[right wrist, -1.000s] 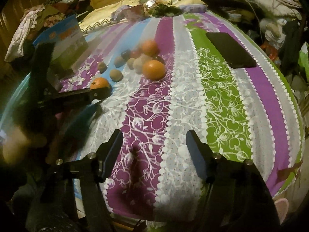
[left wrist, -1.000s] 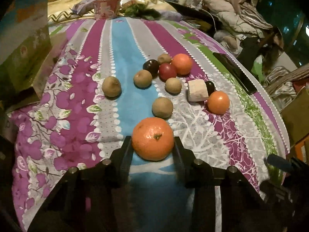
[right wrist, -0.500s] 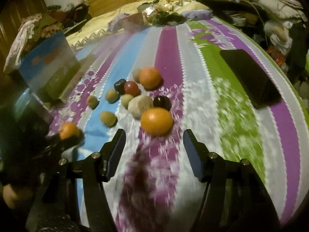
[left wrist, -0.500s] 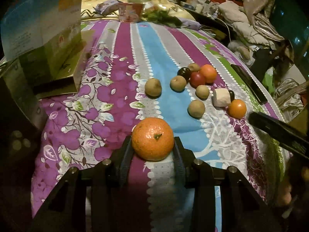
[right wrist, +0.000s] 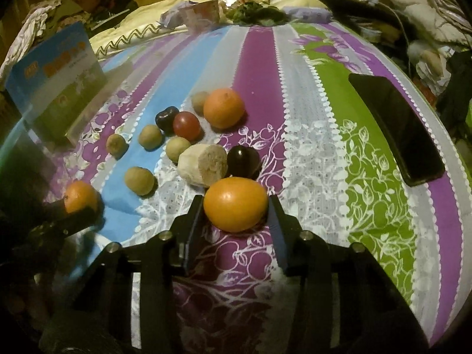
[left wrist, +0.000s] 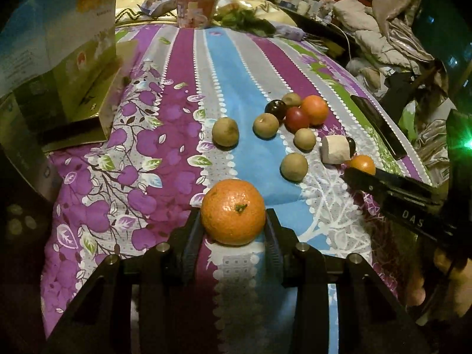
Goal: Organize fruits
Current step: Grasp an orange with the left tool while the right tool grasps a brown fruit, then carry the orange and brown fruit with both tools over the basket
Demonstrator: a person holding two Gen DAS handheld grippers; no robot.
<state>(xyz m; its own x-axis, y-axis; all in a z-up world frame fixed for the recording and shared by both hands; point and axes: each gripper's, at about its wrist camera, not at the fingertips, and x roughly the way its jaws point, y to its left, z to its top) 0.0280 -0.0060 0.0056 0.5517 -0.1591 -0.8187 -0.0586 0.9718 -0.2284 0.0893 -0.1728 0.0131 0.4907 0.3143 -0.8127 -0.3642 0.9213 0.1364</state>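
Note:
My left gripper (left wrist: 234,221) is shut on a rough-skinned orange (left wrist: 233,211), held just over the striped bedspread (left wrist: 132,177). In the right wrist view, my right gripper (right wrist: 236,206) has its jaws closing on a smooth orange (right wrist: 236,203), and both pads touch its sides. Behind it lie a pale cut chunk (right wrist: 203,163), a dark fruit (right wrist: 243,160), a red fruit (right wrist: 186,124), a third orange (right wrist: 223,107) and several brown round fruits (right wrist: 138,180). The left gripper's orange (right wrist: 80,196) also shows at the left edge of the right wrist view.
An open printed carton (left wrist: 59,67) stands at the left of the bed. A black phone (right wrist: 395,126) lies on the green stripe at the right. Packets and a cup (left wrist: 194,13) sit at the far end. Clothes are heaped beyond the right edge.
My right gripper came forward to the smooth orange and its fingers narrowed onto it. My left gripper, still holding its orange, shifted a little toward the carton.

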